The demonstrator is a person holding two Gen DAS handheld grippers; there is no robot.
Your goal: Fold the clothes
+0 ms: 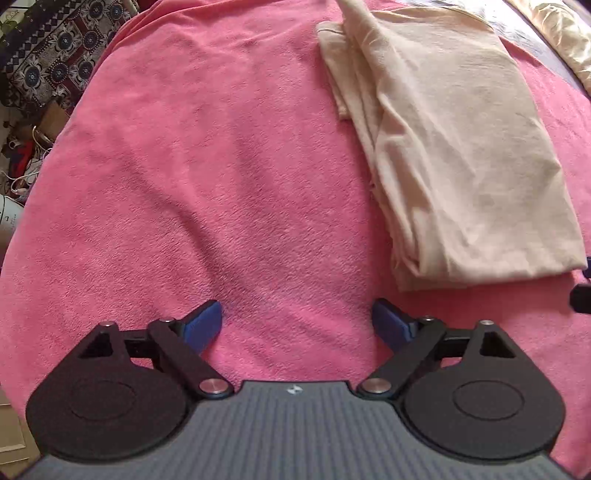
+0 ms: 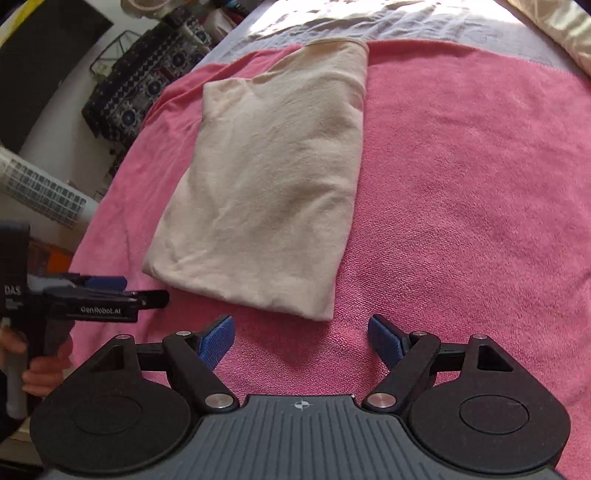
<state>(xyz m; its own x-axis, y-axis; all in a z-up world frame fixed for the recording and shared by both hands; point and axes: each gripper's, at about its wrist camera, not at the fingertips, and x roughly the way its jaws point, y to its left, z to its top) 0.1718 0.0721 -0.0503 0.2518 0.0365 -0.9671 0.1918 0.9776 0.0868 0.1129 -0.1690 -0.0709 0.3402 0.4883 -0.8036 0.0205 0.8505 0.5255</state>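
Your left gripper [image 1: 296, 321] hovers over bare pink terry blanket [image 1: 203, 184], jaws spread wide, nothing between the blue pads [image 1: 203, 326]. To its right, the folded cream cotton garment [image 1: 454, 155] lies flat on the blanket as a long rectangle, stacked layer edges showing along its left side. In the right wrist view your left hand [image 2: 40, 365] holds that gripper at the blanket's left edge, just beside the garment's near-left corner. Your right gripper [image 2: 301, 341] sits just short of the garment's near edge [image 2: 258, 295], jaws released, empty, not touching fabric. Grey sheet [image 2: 406, 22] beyond the blanket.
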